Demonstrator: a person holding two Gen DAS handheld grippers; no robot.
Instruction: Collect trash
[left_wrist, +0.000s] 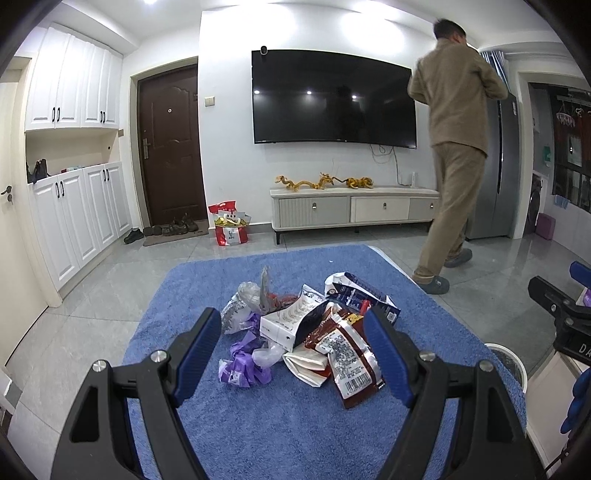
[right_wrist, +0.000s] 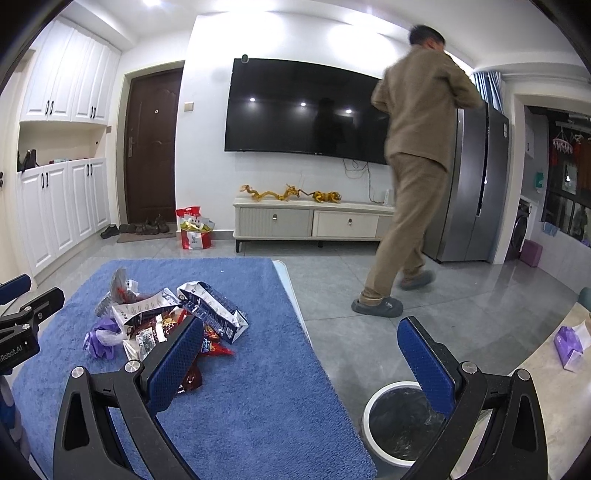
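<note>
Two grippers under my control, both spread wide with nothing between the pads.

Left gripper (left_wrist: 291, 349): black frame, blue ribbed pads; I hold it low over the near part of the counter, aimed at the trash pile. Its pads are clear of the wrappers.

Right gripper (right_wrist: 301, 363): same build; it hangs over the counter's right edge, its left pad in front of the pile, its right pad over the bin.

Counter (left_wrist: 258, 424): covered with a fuzzy blue cloth.

Trash pile (left_wrist: 306, 328), heaped at mid-counter:
- crumpled purple plastic bag (left_wrist: 243, 363), near left side;
- small white cardboard box (left_wrist: 280, 325), centre;
- dark red foil snack packet with a white barcode label (left_wrist: 351, 362), near right side;
- navy and white printed pouch (left_wrist: 364, 295), far right;
- clear crumpled plastic wrap (left_wrist: 243, 295), far left.

Round white-rimmed waste bin with a dark liner (right_wrist: 400, 421): on the grey tiled floor just beside the counter's right edge, well apart from the pile.

Purple tissue pack (right_wrist: 569, 347): on a pale surface at far right.

Person in tan clothes and grey slippers (right_wrist: 413, 177): walking beyond the counter, in front of a wall-mounted black television (right_wrist: 295, 110).
</note>
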